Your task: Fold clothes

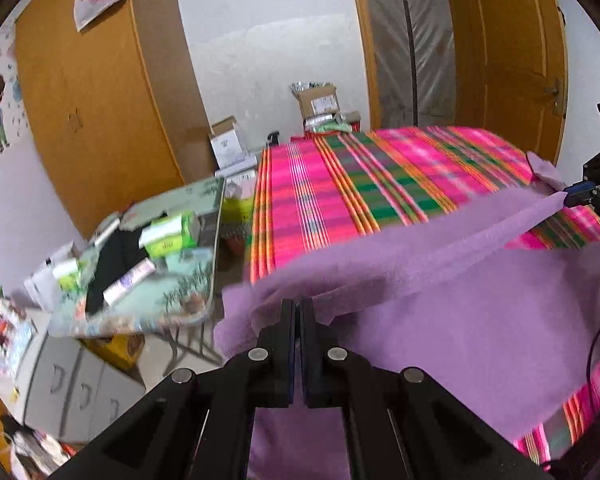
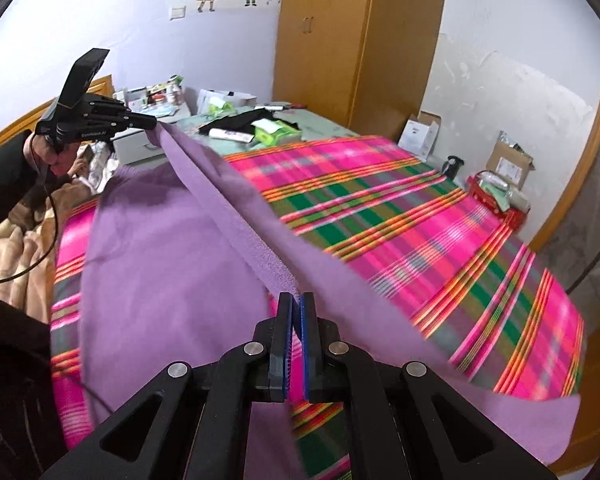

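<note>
Above the plaid bedspread (image 2: pixel 400 216), both hand-held grippers pinch the purple garment's (image 2: pixel 160 264) raised edge.

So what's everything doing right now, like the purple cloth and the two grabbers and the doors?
Purple cloth: partly lifted off the bed, one edge stretched tight between the two grippers.
Left gripper: shut on the purple cloth.
Right gripper: shut on the purple cloth.
Striped blanket: spread flat over the bed.
Wardrobe: doors closed.
Cardboard box: flaps open.
</note>
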A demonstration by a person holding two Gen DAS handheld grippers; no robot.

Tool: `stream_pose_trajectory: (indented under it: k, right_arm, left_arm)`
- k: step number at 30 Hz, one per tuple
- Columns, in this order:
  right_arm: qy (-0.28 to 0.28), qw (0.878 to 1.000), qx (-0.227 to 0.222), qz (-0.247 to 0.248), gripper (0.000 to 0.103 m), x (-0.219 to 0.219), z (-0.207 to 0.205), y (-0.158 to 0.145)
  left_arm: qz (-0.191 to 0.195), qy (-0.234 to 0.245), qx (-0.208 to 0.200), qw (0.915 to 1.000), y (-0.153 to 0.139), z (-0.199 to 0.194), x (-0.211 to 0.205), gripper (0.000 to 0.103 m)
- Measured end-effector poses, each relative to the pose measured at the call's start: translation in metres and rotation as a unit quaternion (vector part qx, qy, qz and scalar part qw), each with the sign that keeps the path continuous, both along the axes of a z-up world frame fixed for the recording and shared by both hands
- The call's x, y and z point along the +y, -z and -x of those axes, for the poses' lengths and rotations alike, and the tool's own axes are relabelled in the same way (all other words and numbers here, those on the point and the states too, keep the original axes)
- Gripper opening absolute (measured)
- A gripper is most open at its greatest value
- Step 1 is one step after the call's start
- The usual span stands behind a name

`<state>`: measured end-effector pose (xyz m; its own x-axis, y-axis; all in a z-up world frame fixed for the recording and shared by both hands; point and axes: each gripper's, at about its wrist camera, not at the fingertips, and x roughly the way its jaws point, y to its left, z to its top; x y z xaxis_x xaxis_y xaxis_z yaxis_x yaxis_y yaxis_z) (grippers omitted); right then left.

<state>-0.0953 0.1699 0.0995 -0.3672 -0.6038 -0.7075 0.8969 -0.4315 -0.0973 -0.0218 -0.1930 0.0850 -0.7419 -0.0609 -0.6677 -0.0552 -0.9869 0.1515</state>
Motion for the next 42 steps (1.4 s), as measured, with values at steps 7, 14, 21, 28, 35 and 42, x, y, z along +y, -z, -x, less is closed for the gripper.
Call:
stream_pose_trajectory:
  k: [7,14,21,28,35,42]
  right_arm:
    - [0.006,0.998,-0.053,-0.018,0.004,0.009,-0.036,0.05]
    - [0.038,0.995,-0.096,-0.007,0.007,0.023,-0.045,0.076]
    - [0.099,0.987,-0.125,0.032,0.034,0.047,-0.05,0.077]
    - [0.198,0.937,-0.255,0.137,0.041,0.072,-0.034,0.092]
    - [0.28,0.838,-0.4,0.242,0.044,0.104,-0.012,0.109]
    - [0.315,0.809,-0.429,0.25,0.044,0.104,-0.002,0.111]
  left_arm:
    - [-0.05,-0.022,-0.045,0.9975,0.052,-0.031,0.002,0.002]
    - [-0.116,-0.06,-0.054,0.99,0.066,-0.06,-0.004,0.002]
    - [-0.231,-0.123,-0.043,0.9642,0.068,-0.086,-0.021,0.014]
    - [-0.34,-0.181,-0.025,0.9223,0.074,-0.063,-0.045,0.025]
    - [-0.406,-0.224,-0.009,0.8858,0.08,-0.054,-0.066,0.025]
    - [-0.436,-0.256,-0.012,0.8624,0.089,-0.048,-0.08,0.025]
